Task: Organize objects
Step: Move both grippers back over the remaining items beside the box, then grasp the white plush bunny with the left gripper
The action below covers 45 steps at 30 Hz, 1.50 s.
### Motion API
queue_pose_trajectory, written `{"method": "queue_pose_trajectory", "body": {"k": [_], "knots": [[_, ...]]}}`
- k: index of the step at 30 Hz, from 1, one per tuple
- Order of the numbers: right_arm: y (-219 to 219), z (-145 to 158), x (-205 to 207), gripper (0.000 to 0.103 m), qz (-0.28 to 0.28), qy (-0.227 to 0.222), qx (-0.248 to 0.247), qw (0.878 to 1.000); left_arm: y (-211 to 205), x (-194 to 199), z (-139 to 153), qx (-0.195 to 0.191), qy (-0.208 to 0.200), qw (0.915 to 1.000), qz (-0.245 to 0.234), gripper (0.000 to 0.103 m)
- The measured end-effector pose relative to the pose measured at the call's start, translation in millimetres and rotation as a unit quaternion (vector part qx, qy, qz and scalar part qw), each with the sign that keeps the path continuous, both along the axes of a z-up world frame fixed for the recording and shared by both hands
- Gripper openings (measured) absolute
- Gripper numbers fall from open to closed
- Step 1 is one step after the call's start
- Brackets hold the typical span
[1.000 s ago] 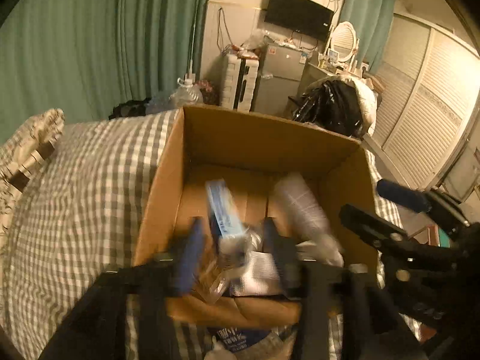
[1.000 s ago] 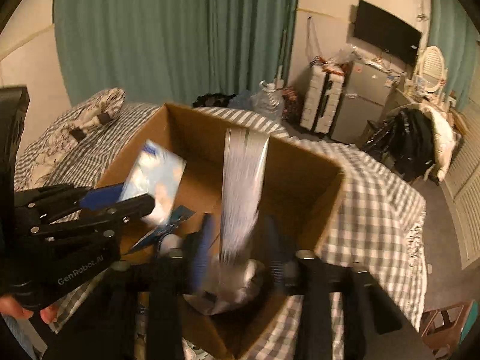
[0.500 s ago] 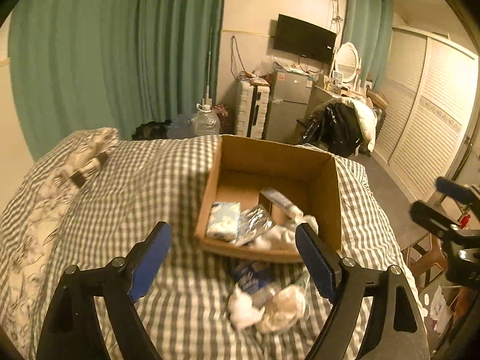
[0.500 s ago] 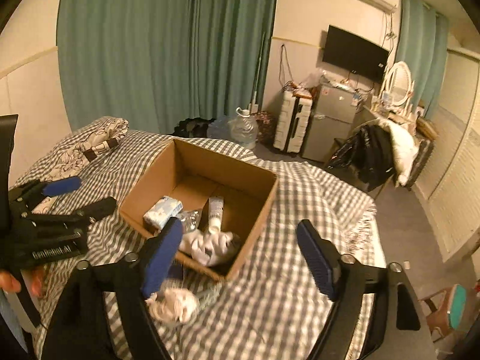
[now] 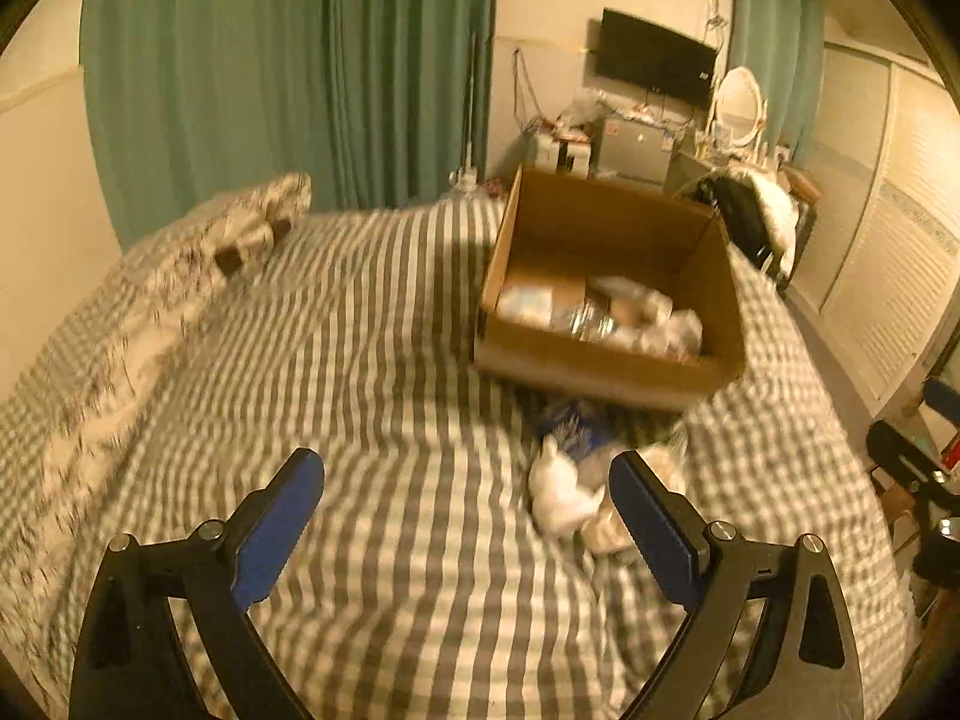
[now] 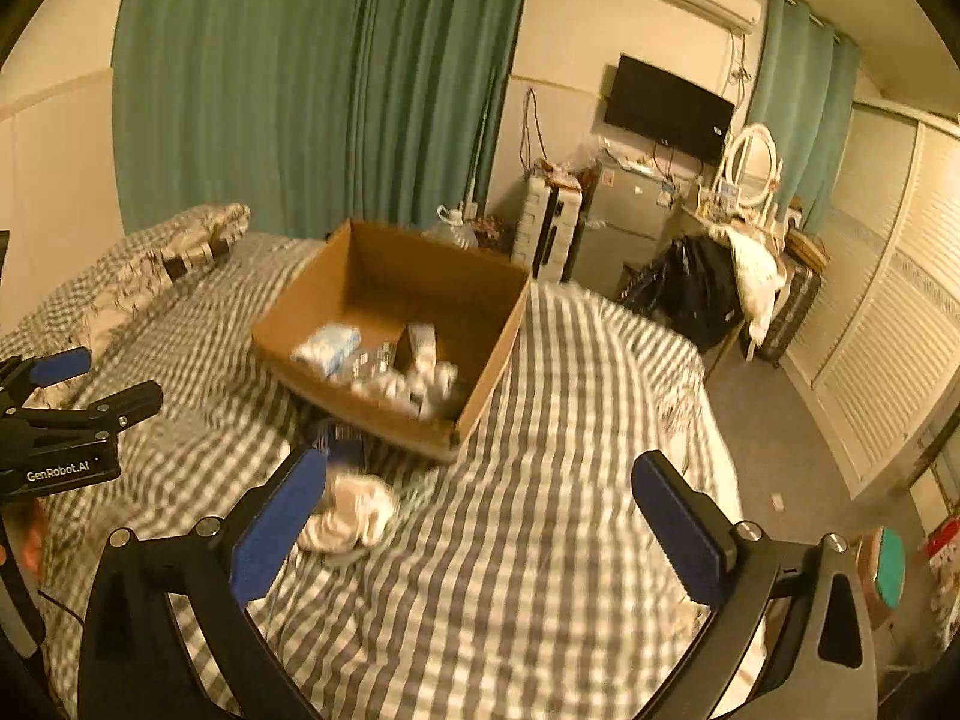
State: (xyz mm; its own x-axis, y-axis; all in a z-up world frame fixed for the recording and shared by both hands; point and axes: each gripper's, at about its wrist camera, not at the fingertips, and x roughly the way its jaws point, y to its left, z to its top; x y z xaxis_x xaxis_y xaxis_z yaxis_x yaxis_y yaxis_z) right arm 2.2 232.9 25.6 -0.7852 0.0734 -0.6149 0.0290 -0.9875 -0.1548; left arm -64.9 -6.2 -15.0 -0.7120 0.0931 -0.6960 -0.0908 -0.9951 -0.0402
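An open cardboard box (image 5: pixel 606 360) (image 6: pixel 480 384) sits on the checked bed and holds a light-blue pack (image 6: pixel 327 345), a silvery packet and white crumpled items. In front of the box lie a dark blue packet (image 5: pixel 573 423) (image 6: pixel 342 447) and white crumpled wrappers (image 5: pixel 564 495) (image 6: pixel 351 510). My left gripper (image 5: pixel 465 504) is open and empty above the bed, short of the loose items. My right gripper (image 6: pixel 480 501) is open and empty, with the white wrappers by its left finger. The left gripper also shows at the left edge of the right wrist view (image 6: pixel 66 396).
The grey-and-white checked bedspread (image 5: pixel 336 372) covers the bed, with a patterned pillow (image 5: pixel 240 228) at the far left. Beyond the bed stand green curtains, a suitcase (image 6: pixel 549 228), a small fridge, a wall TV and a chair with dark clothes (image 6: pixel 702 294). The floor drops off right of the bed.
Both grippers let go of the blue pack and the white tube into the box, opened, and pulled back and up. The view is now farther from the box.
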Motion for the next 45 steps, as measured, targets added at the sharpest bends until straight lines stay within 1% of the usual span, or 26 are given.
{"method": "queue_pose_trajectory", "body": {"k": [2,4,6,8,9,11,14,16,18,23,26,28,30,33,34,35,38,41,45], "knots": [[-0.9,-22.0,-2.8,0.103,0.000,-0.006,-0.010,1.000,2.7,-0.6,-16.8,0.003,-0.013,0.9999,0.008,0.098],[1.4,-45.9,-11.0,0.103,-0.005,-0.018,-0.032,0.999,7.4,-2.5,-32.2,0.003,-0.019,0.9997,0.012,0.098],[4.5,-65.0,-24.2,0.103,-0.012,-0.039,-0.048,0.998,15.9,-6.2,-46.8,-0.010,-0.023,0.9996,0.009,0.098],[4.3,-80.4,-33.0,0.103,-0.020,-0.050,-0.045,0.998,26.7,-11.5,-57.2,-0.025,-0.033,0.9991,0.000,0.098],[5.8,-86.4,-36.8,0.103,-0.026,-0.053,-0.041,0.997,33.3,-17.4,-64.2,-0.031,-0.047,0.9984,-0.008,0.098],[11.9,-95.5,-41.3,0.103,-0.033,-0.056,-0.045,0.997,41.6,-25.6,-70.5,-0.034,-0.060,0.9975,-0.014,0.098],[21.8,-103.7,-46.5,0.103,-0.043,-0.063,-0.060,0.995,52.4,-39.6,-75.7,-0.031,-0.070,0.9968,-0.023,0.098],[27.9,-108.5,-49.6,0.103,-0.050,-0.070,-0.071,0.994,61.7,-49.5,-79.9,-0.037,-0.073,0.9963,-0.027,0.098],[31.7,-110.2,-51.7,0.102,-0.053,-0.073,-0.080,0.993,72.4,-60.9,-90.9,-0.049,-0.090,0.9940,-0.036,0.098],[34.9,-114.9,-53.2,0.102,-0.050,-0.077,-0.093,0.991,95.2,-73.6,-112.6,-0.067,-0.121,0.9882,-0.066,0.086],[33.4,-118.5,-55.2,0.102,-0.049,-0.082,-0.096,0.991,103.3,-77.2,-121.2,-0.065,-0.133,0.9856,-0.083,0.086],[33.8,-121.1,-55.5,0.102,-0.048,-0.086,-0.096,0.990,105.2,-80.8,-125.4,-0.058,-0.139,0.9851,-0.083,0.086],[34.3,-122.7,-56.6,0.102,-0.050,-0.088,-0.098,0.990,106.2,-82.6,-128.8,-0.048,-0.144,0.9846,-0.087,0.084],[34.6,-125.3,-57.1,0.102,-0.052,-0.092,-0.100,0.989,108.2,-79.0,-130.1,-0.055,-0.143,0.9840,-0.090,0.073],[34.4,-126.1,-57.5,0.102,-0.053,-0.093,-0.100,0.989,107.7,-77.1,-129.0,-0.054,-0.142,0.9842,-0.091,0.064],[34.2,-127.0,-57.9,0.102,-0.054,-0.096,-0.099,0.989,105.3,-75.4,-127.5,-0.050,-0.141,0.9849,-0.087,0.058],[31.8,-127.5,-57.0,0.102,-0.055,-0.096,-0.096,0.989,98.9,-70.2,-123.9,-0.028,-0.143,0.9853,-0.089,0.058],[29.1,-125.3,-52.9,0.102,-0.052,-0.089,-0.089,0.991,92.7,-59.1,-112.9,-0.019,-0.135,0.9867,-0.089,0.058],[26.5,-122.6,-48.8,0.102,-0.049,-0.088,-0.080,0.992,71.4,-32.4,-84.6,-0.001,-0.107,0.9907,-0.084,0.058]]}}
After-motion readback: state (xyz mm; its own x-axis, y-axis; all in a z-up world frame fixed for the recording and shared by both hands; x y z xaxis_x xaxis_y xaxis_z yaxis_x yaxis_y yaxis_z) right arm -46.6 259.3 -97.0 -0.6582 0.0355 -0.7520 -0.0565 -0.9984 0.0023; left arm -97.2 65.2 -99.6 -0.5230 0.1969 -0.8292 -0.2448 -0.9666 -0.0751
